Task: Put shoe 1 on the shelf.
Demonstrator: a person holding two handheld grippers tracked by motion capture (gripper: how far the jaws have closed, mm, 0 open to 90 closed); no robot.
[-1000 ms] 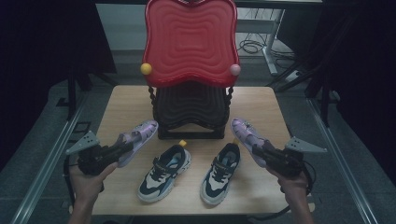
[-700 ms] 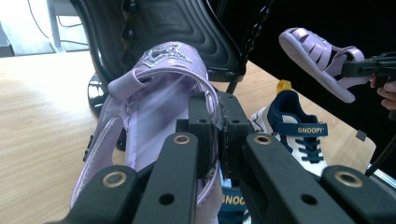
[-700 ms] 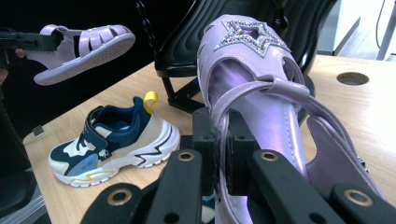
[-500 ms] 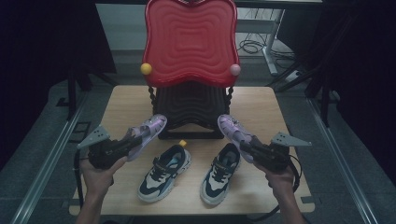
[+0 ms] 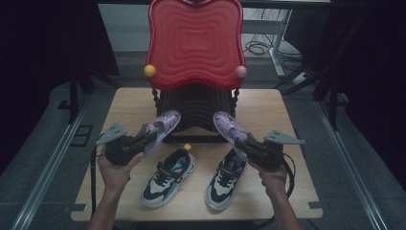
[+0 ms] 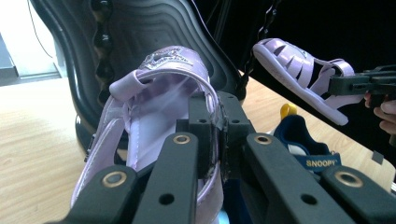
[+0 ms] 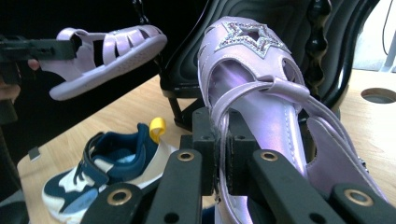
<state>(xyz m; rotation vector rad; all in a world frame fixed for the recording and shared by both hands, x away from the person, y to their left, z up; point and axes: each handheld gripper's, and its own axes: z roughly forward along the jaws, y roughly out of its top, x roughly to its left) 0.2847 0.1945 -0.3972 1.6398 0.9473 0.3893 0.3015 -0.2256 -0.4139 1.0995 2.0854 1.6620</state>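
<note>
1. Both purple sandals are held off the table (image 5: 287, 124), toes toward the black rack (image 5: 196, 112) at the far middle, probably to be set there.
2. Left gripper (image 5: 143, 140): jaws clamped on the left sandal (image 5: 160, 127) side strap.
3. Right gripper (image 5: 244, 146): jaws clamped on the right sandal (image 5: 229, 128) strap.
4. Two sneakers (image 5: 170, 177) lie near, untouched.
</note>
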